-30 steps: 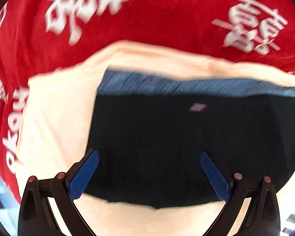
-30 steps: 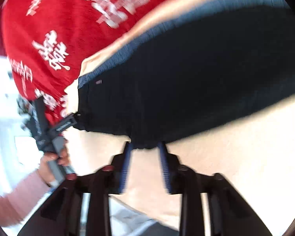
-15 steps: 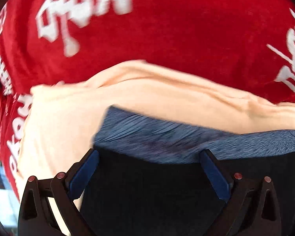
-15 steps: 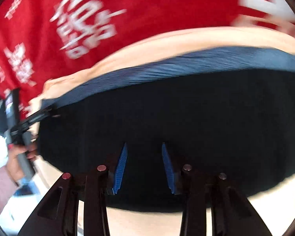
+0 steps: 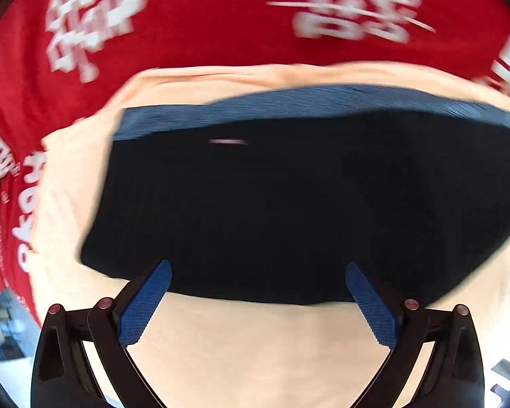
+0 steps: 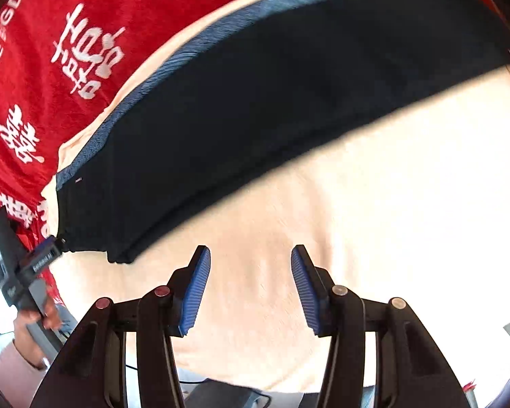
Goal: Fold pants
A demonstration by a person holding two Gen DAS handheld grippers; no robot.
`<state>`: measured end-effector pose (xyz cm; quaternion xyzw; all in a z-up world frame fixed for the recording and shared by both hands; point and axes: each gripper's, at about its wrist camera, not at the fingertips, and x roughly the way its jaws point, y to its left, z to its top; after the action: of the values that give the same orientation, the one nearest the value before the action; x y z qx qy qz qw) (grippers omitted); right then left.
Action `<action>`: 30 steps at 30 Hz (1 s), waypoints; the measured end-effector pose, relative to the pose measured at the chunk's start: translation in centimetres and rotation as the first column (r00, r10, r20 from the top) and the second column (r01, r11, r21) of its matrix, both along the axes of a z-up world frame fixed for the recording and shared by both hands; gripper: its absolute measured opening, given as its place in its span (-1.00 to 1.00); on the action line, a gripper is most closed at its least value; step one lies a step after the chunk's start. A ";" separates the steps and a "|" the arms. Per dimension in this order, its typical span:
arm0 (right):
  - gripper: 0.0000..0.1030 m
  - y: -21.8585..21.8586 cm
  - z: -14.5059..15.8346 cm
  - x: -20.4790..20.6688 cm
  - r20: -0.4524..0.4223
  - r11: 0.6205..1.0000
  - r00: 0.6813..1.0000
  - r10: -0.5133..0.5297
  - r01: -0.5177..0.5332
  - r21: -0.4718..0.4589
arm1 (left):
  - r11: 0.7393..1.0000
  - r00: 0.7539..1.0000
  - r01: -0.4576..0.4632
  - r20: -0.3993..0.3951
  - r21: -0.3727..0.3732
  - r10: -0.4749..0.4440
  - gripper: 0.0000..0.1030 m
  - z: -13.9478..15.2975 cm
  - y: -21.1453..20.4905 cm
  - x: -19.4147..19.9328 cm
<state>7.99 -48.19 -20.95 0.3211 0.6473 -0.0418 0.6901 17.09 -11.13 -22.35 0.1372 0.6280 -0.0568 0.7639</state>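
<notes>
Surface: peach cloth over red printed cloth
Pants: folded black pants, blue waistband far
Left claw: wide, empty
Right claw: wide, empty

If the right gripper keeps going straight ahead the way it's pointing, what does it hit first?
Most likely the peach cloth: only that shows between the open right gripper fingers. The dark pants lie farther on, up and left. Depth is hard to judge here.

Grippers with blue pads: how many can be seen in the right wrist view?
2. The right gripper sits at bottom centre, open over the peach cloth. The left gripper is at the far left, at the corner of the black folded pants.
</notes>
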 end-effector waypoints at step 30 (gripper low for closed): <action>-0.16 -6.5 2.0 4.1 0.179 0.994 0.983 0.029 -0.010 -0.108 | 0.997 0.999 -0.038 -0.029 -0.066 0.036 1.00 -3.2 -10.2 -2.0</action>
<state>12.06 -54.66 -18.99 0.2800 0.5822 -0.0402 0.7622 15.13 -21.38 -25.51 0.0993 0.6386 -0.0656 0.7603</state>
